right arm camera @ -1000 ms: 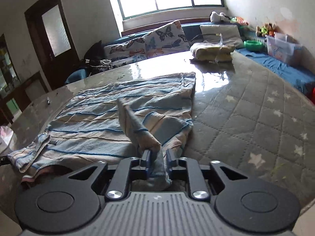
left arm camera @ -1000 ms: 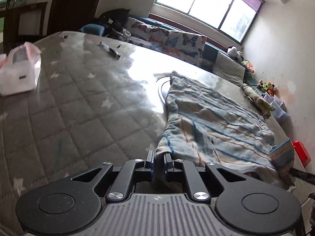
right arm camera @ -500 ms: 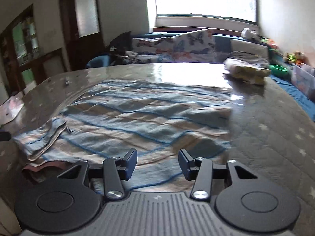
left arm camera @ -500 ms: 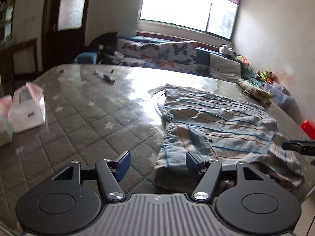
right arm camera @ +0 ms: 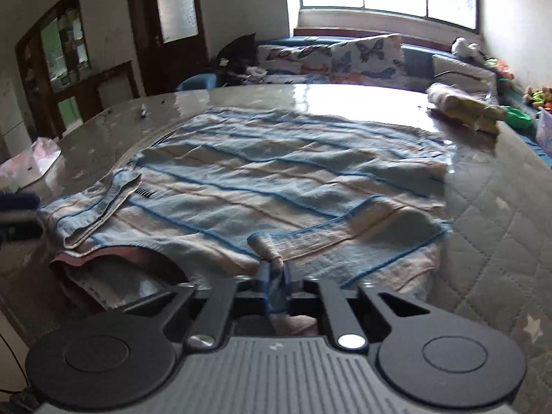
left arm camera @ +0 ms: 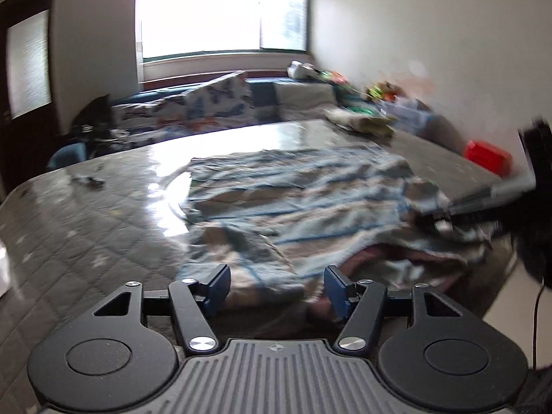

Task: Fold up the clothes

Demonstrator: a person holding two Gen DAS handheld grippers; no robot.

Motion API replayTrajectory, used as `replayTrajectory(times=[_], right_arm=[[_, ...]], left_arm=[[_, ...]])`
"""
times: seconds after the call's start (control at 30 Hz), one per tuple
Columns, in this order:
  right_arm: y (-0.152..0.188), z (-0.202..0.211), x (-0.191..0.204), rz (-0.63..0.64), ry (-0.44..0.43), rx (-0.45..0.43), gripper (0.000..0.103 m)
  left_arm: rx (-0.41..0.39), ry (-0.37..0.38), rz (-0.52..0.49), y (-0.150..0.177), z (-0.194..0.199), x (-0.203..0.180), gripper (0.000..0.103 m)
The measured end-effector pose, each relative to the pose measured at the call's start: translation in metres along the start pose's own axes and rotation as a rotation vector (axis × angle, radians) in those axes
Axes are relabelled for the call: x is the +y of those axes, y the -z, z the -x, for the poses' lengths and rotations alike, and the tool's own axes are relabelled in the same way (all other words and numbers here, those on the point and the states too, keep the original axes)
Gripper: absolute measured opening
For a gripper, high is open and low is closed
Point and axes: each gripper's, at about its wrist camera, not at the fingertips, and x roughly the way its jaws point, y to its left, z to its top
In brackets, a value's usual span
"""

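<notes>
The pale blue and beige striped cloth garment lies spread flat across the grey quilted, star-printed worktop, its near hem bunched over a pinkish lining at about 7 o'clock in the right wrist view. The right hand-held gripper is clamped shut on a small pinch of the near hem at 6 o'clock; its jaws have just been closing, and cloth now sits between them. The left hand-held gripper stands apart, jaws wide, with the garment's rumpled near corner lying between the pads but not pressed; its jaws have eased in slightly.

To do this fold well, I would judge that the left should take a matching pinch on the hem, level with the right, before any lift, so the edge rises straight and the stripes stay aligned. A shallow, single-layer bite risks slipping.

Both hand-held grippers angle downward toward the near hem, the left view blurred.
</notes>
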Motion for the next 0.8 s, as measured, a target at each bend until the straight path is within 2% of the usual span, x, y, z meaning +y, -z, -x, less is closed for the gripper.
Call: replayTrajectory(times=[0.1,0.2,0.33,0.43,0.57,0.63,0.73,0.8], right_arm=[[-0.003,0.014,-0.009,-0.026,0.040,-0.049,0.003],[-0.007,0.029,-0.023,-0.061,0.096,-0.094,0.003],[-0.005,0.057,-0.061,-0.155,0.246,-0.157,0.003],[0.004,0.070,-0.089,-0.242,0.343,-0.165,0.003],[0.027,0.073,-0.126,-0.377,0.452,-0.112,0.005],[0.035,0.075,-0.133,-0.408,0.458,-0.105,0.009],[0.036,0.077,-0.133,-0.396,0.451,-0.121,0.010],[0.033,0.076,-0.130,-0.378,0.433,-0.125,0.011]], left_arm=[[0.018,0.015,-0.046,0.002,-0.010,-0.006,0.057],[0.023,0.009,-0.050,0.001,-0.016,-0.003,0.056],[0.028,0.002,-0.050,0.001,-0.016,0.006,0.056],[0.044,0.011,-0.071,0.004,-0.018,0.007,0.056],[0.072,0.018,-0.064,0.008,-0.026,0.012,0.054],[0.077,0.021,-0.063,0.010,-0.029,0.014,0.049],[0.084,0.034,-0.063,0.011,-0.032,0.016,0.034],[0.079,0.032,-0.050,0.011,-0.033,0.016,0.016]])
